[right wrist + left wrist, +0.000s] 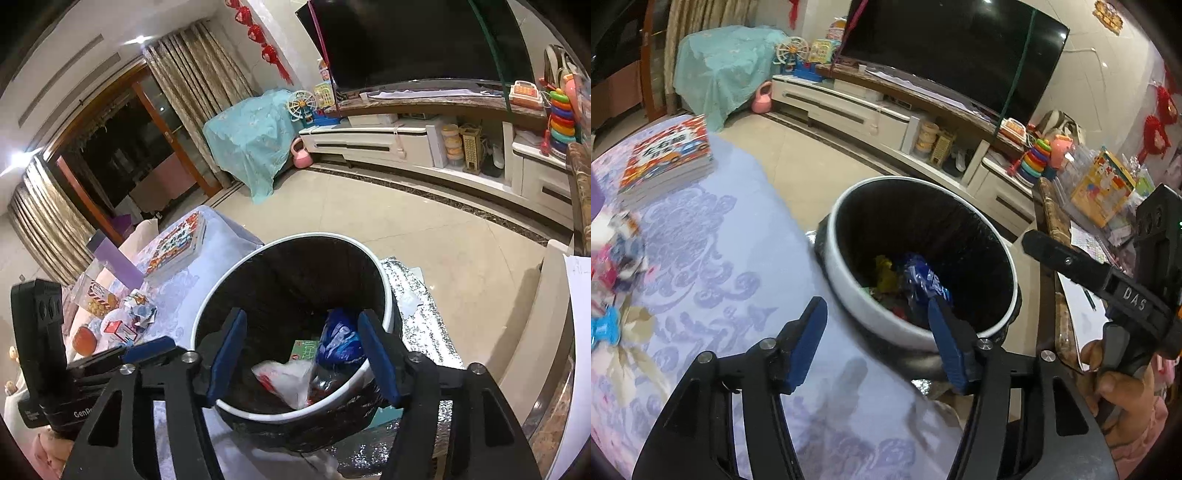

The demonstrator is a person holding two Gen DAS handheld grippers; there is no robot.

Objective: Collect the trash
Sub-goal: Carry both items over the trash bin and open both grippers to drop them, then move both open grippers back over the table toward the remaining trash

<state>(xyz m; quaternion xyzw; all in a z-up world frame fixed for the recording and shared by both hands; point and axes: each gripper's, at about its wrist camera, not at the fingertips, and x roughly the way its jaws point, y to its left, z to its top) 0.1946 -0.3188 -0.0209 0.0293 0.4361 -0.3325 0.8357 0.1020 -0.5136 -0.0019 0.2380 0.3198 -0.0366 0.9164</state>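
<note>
A white-rimmed trash bin [849, 288] with a black liner stands beside the table; it also shows in the right wrist view [384, 291]. Inside lie a blue wrapper [923, 280], also in the right wrist view [340, 339], a clear plastic wrapper [288, 380] and a green packet [304, 349]. My left gripper [877, 314] is open and empty over the table edge beside the bin. My right gripper [301, 330] is open and empty above the bin's mouth. Loose wrappers [138, 314] and small packets [624, 251] lie on the table.
The table carries a lilac patterned cloth [720, 258], a stack of books [668, 155], a purple box [114, 258] and an orange [84, 340]. A silver foil mat [417, 314] lies under the bin. A TV cabinet [388, 144] lines the far wall across tiled floor.
</note>
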